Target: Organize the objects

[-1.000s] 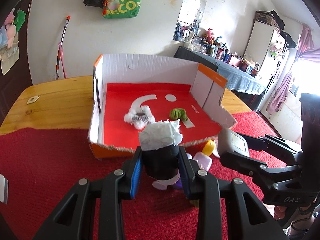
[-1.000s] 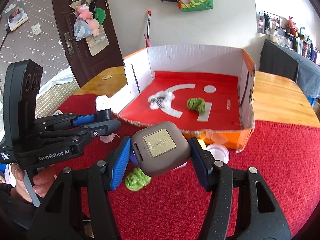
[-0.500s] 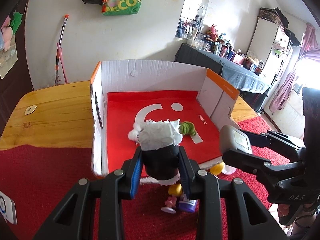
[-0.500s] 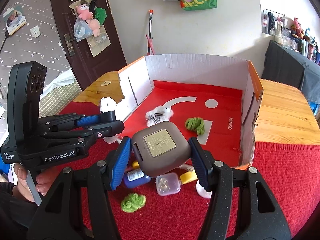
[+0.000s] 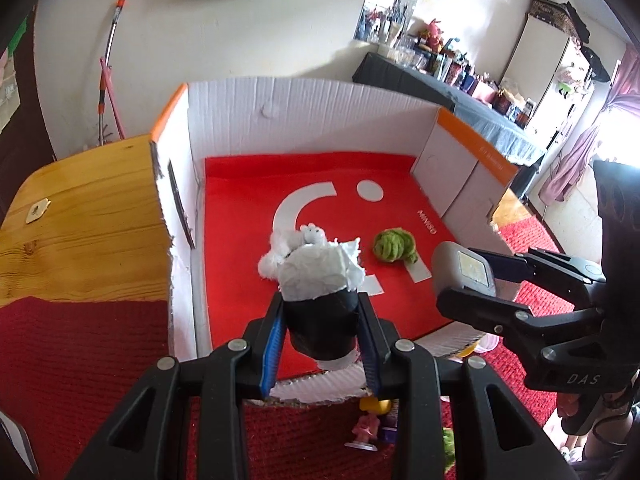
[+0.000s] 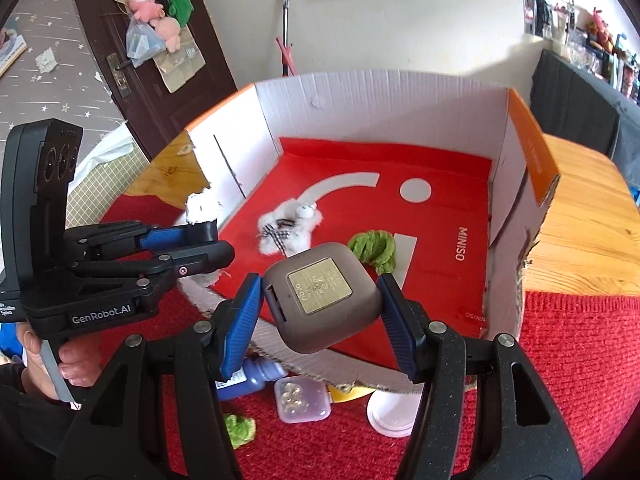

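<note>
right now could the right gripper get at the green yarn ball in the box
Probably not as things stand: the right gripper is already shut on a grey case. The path looks free, though; the green yarn ball lies uncovered on the box floor just ahead.

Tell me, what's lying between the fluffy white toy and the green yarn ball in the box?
Nothing: in the right wrist view, only bare red box floor separates the fluffy white toy from the green yarn ball.

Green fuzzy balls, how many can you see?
2. One green fuzzy ball lies inside the cardboard box on its red floor, beside the white plush toy. The other green fuzzy ball lies outside on the red cloth. The grippers may hide more.
</note>
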{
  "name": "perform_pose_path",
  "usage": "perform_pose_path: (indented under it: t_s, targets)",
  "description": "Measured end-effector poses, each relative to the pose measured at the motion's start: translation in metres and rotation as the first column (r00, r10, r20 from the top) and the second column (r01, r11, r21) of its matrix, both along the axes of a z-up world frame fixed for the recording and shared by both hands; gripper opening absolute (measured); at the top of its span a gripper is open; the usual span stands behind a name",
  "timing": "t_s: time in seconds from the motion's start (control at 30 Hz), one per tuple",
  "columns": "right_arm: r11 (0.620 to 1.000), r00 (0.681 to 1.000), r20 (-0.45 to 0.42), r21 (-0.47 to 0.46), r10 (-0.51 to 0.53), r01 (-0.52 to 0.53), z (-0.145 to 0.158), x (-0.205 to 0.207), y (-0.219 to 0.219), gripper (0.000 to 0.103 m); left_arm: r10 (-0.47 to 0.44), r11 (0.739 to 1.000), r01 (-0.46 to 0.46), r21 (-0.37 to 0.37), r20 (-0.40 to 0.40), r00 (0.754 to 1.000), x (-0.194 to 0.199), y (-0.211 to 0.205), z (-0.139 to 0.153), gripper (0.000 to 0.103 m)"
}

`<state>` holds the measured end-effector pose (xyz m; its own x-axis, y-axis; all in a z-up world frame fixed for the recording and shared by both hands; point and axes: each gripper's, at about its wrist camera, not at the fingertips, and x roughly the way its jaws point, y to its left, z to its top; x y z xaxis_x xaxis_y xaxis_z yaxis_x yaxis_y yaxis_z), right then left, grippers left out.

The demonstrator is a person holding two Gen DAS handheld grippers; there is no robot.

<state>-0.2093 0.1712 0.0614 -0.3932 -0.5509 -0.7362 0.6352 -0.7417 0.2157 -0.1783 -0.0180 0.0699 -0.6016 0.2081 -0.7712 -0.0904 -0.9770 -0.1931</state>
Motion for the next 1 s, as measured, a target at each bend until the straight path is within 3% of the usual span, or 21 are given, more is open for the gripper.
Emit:
perform_pose_path:
  t_s: [0.37, 0.6, 1.0]
  targets:
    - [0.998, 0.997, 0.078, 0.069, 0.004, -0.009, -0.025, -0.018, -0.008, 0.057, -0.055, 0.996, 0.061, -0.064, 0.090, 0.994, -0.019, 0.007, -0.018, 0.035]
    - [0.995, 0.997, 0.076, 0.101, -0.001, -0.007, -0.028, -0.024, -0.013, 0.057, -0.087, 0.995, 0.094, -0.041, 0.152, 0.985, -0.028, -0.001, -0.024, 0.035]
    - [0.995, 0.997, 0.072, 0.101, -0.016, 0.009, -0.035, -0.035, -0.019, 0.057, -0.067, 0.997, 0.073, -0.036, 0.147, 0.987, -0.042, -0.006, -0.030, 0.035]
